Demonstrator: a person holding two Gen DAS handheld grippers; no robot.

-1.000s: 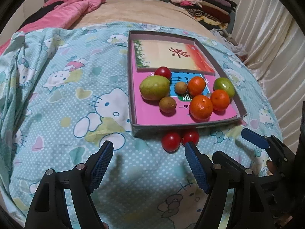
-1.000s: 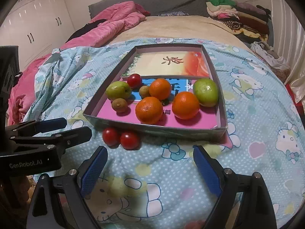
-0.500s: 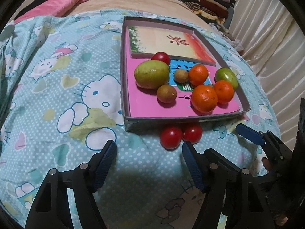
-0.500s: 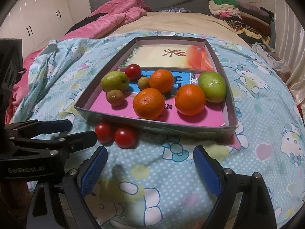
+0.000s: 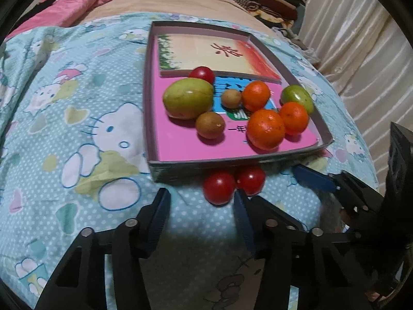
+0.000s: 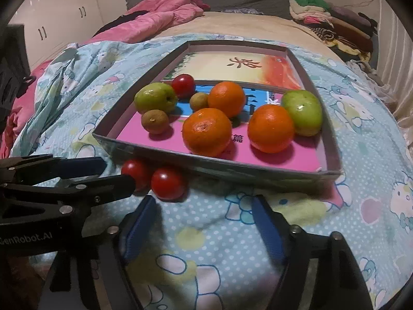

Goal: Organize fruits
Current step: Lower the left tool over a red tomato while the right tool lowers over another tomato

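Just ahead of the left tongs (image 5: 201,204), two cherry tomatoes lie on the bedspread (image 5: 77,134), touching each other and pressed against the near wall of the cardboard tray (image 5: 232,165). A second ago these tongs stood wide and farther back; now they are lower and closer, their jaws closing with nothing between them yet. The left tomato (image 5: 219,187) sits just beyond the gap, and the right tomato (image 5: 250,180) lies just past the right finger, which partly hides it.

Further right, the right tongs (image 6: 204,222) have come down too. Their jaws are also closing on empty air, at about half width, with the same right tomato (image 6: 169,183) just ahead of their left finger.

Beyond both tongs, the tray already holds one tomato, two green fruits, two small brown ones and three oranges (image 6: 206,131).

Both pairs seem to be lining up on the two strays, one each, which looks like the last step of gathering. Since the tomatoes touch and sit tight against the tray wall, nudging one could roll the other.
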